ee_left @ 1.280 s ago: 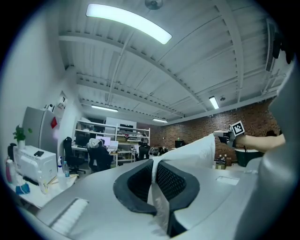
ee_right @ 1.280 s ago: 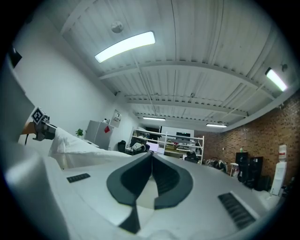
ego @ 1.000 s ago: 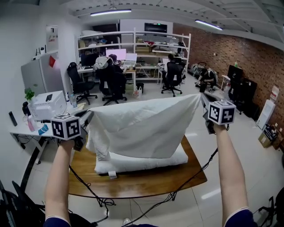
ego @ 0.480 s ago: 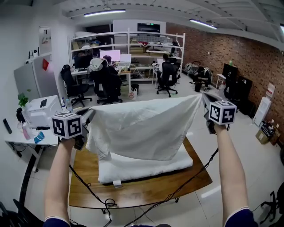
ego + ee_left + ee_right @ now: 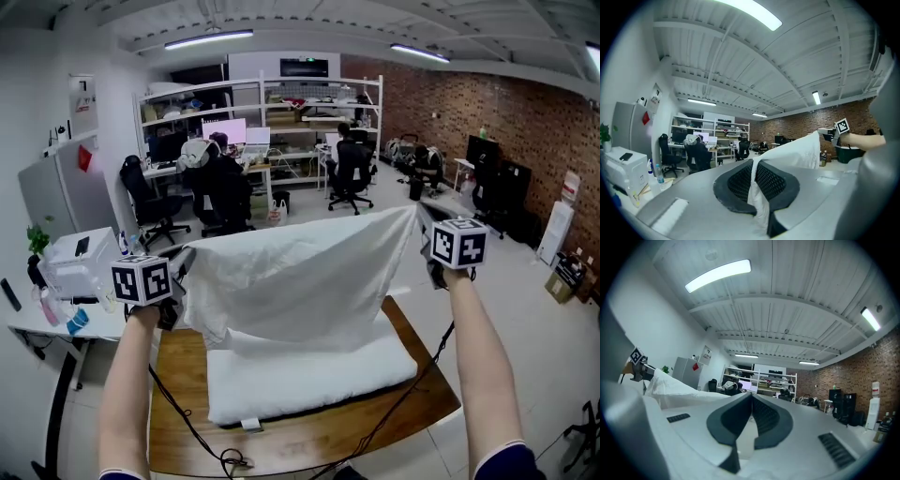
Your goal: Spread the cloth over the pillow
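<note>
Head view: I hold the cloth (image 5: 291,281) up in the air by its two top corners, one in each claw, and both claws point level and away from me. My left claw (image 5: 180,262) is clamped shut on the left corner. My right claw (image 5: 421,217) is clamped shut on the right corner, which sits a little higher. Between them the white cloth hangs as a wide sheet, its top edge sagging slightly and its left side bunched in folds below the corner. It hangs above the far half of the pillow (image 5: 309,380); I cannot tell whether its lower edge touches the pillow. The white pillow lies flat on the wooden bench (image 5: 178,422), its near half uncovered. Black cables (image 5: 230,459) trail from both claws down past the bench's near edge.

Left gripper view: my dark ribbed pads (image 5: 776,180) press together with a fold of cloth pinched between them. The cloth runs off to the right toward the other claw's cube (image 5: 842,126).

Right gripper view: the pads meet the same way on a thin strip of cloth, and the sheet stretches away to the left.

Behind the bench are chairs (image 5: 150,192), shelves (image 5: 281,103) and a brick wall (image 5: 506,122).
</note>
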`<act>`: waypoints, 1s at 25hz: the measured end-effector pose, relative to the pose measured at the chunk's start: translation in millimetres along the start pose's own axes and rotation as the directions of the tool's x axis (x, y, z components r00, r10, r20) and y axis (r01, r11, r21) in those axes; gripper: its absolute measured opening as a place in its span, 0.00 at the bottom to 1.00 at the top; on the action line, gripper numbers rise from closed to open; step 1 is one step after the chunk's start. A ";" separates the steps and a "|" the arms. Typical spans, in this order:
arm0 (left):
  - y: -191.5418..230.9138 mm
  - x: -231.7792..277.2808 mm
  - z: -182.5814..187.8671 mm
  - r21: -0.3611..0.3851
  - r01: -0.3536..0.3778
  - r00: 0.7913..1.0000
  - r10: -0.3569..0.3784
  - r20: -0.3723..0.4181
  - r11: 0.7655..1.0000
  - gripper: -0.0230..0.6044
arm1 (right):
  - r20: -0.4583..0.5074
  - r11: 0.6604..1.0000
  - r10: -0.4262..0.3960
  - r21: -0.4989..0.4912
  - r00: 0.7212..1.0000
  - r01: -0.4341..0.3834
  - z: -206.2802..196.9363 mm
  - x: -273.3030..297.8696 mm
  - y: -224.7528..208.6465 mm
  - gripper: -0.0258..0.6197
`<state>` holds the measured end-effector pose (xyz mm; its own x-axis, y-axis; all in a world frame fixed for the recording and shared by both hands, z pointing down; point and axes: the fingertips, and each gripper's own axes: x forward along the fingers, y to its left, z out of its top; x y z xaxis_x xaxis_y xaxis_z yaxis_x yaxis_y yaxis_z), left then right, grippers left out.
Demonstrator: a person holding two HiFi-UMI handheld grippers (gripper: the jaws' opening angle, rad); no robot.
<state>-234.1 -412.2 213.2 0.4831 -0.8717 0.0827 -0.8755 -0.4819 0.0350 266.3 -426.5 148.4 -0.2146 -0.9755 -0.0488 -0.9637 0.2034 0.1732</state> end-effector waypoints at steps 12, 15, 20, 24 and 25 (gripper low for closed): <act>14.8 96.2 21.8 -0.059 -0.138 0.990 0.139 -0.001 0.989 0.04 | 0.045 0.988 0.130 0.081 0.991 -0.133 -25.3 120.1 -57.5 0.04; 18.9 123.0 24.1 -0.037 -0.128 0.992 0.128 -0.010 0.991 0.04 | 0.049 0.987 0.120 0.101 0.992 -0.125 -35.1 143.2 -70.1 0.04; 22.9 166.9 20.3 0.001 -0.101 0.995 0.101 -0.024 0.995 0.04 | 0.079 0.987 0.064 0.141 0.995 -0.075 -46.4 164.3 -92.7 0.04; 28.5 189.8 20.2 0.002 -0.077 0.997 0.077 -0.004 0.997 0.04 | 0.104 0.989 0.048 0.135 0.993 -0.062 -49.0 172.6 -103.6 0.04; 29.3 194.5 19.3 0.003 -0.073 0.997 0.073 -0.005 0.997 0.04 | 0.104 0.989 0.041 0.138 0.994 -0.055 -50.0 175.5 -106.2 0.04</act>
<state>-165.6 -597.7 211.1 0.4175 -0.9042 0.0898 -0.9086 -0.4169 0.0257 338.9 -623.5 170.6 -0.2691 -0.9523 -0.1440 -0.9631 0.2664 0.0379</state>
